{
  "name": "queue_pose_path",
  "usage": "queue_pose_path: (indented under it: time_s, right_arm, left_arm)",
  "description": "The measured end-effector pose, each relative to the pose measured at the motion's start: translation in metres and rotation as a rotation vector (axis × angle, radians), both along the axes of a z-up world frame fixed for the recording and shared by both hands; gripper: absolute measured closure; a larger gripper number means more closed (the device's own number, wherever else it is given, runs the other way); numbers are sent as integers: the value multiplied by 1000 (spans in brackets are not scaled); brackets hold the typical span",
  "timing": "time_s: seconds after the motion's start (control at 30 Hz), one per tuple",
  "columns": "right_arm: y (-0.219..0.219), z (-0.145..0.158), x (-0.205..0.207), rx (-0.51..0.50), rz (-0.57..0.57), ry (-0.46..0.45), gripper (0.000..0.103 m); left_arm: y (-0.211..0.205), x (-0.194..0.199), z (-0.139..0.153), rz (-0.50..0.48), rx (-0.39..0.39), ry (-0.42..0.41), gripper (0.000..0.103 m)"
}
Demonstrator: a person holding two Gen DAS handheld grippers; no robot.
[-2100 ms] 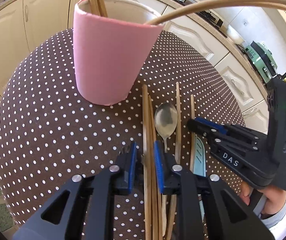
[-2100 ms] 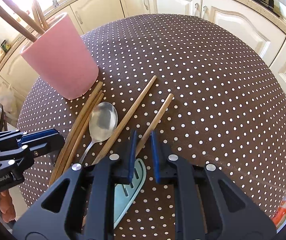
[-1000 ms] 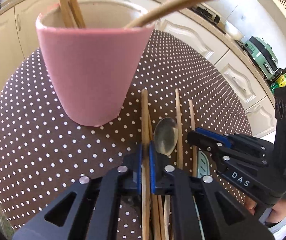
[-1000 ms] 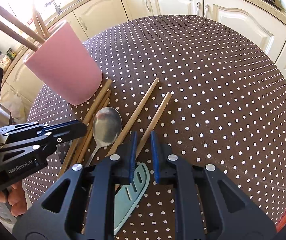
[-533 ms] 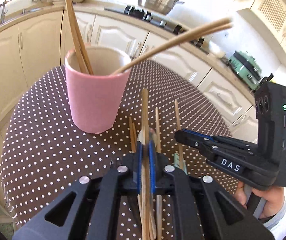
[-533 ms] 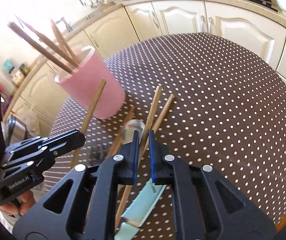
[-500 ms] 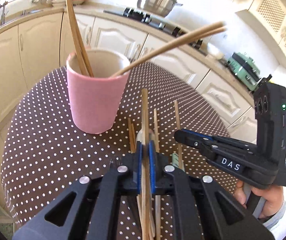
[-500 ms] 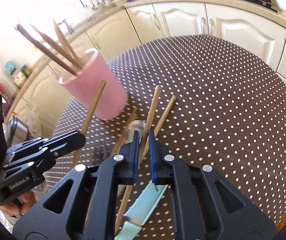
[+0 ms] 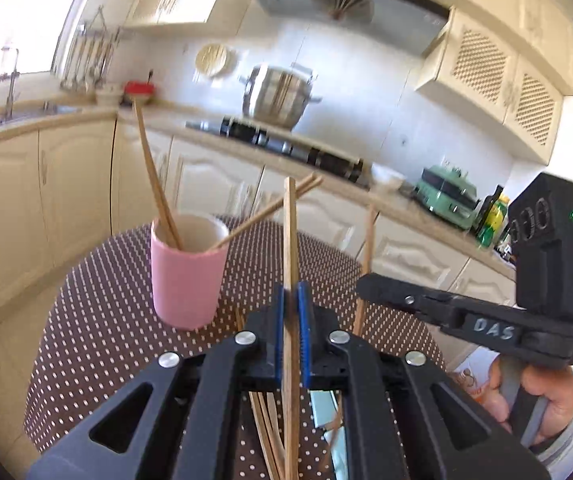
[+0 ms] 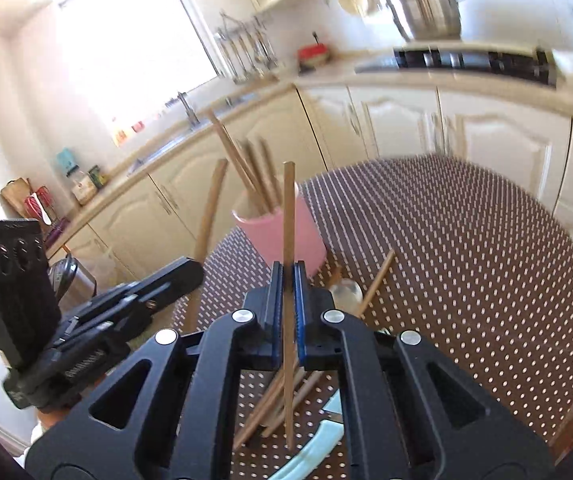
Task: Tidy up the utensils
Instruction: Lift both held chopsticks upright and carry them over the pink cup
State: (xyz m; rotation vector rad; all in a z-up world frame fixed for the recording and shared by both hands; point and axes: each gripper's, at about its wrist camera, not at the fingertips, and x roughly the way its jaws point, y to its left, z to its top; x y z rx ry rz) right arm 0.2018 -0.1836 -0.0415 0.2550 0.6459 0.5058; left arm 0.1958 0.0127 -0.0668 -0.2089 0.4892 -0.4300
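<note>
My left gripper (image 9: pixel 291 300) is shut on a wooden chopstick (image 9: pixel 289 232) held upright above the table. My right gripper (image 10: pixel 286 278) is shut on another wooden chopstick (image 10: pixel 287 216), also upright. The pink cup (image 9: pixel 184 276) stands on the dotted table with several chopsticks in it; it also shows in the right wrist view (image 10: pixel 286 232). The right gripper's body (image 9: pixel 466 324) is to my right in the left wrist view, with its chopstick (image 9: pixel 368 236). The left gripper's body (image 10: pixel 86 320) with its chopstick (image 10: pixel 208 216) shows in the right wrist view.
A metal spoon (image 10: pixel 344 292), more chopsticks (image 10: pixel 374 284) and a pale green knife (image 10: pixel 314 452) lie on the brown polka-dot tablecloth (image 10: pixel 466 260). Kitchen cabinets and a counter with a stove and pot (image 9: pixel 278 96) ring the table.
Both grippers have risen and tilted up from the table, each lifting its chopstick upright. The cup now appears farther and lower in both views.
</note>
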Motion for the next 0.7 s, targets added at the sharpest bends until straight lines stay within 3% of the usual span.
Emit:
queue_pose_path:
  time_s: [0.3,0.7]
  right_arm:
    - [21,52,-19,-1,22,-195,97]
    - [54,109,20,-30,35,-353,97]
  left_arm:
    - [15,-14,26,67,-58,-226,96]
    - [35,22,65,224,-100,-477,96]
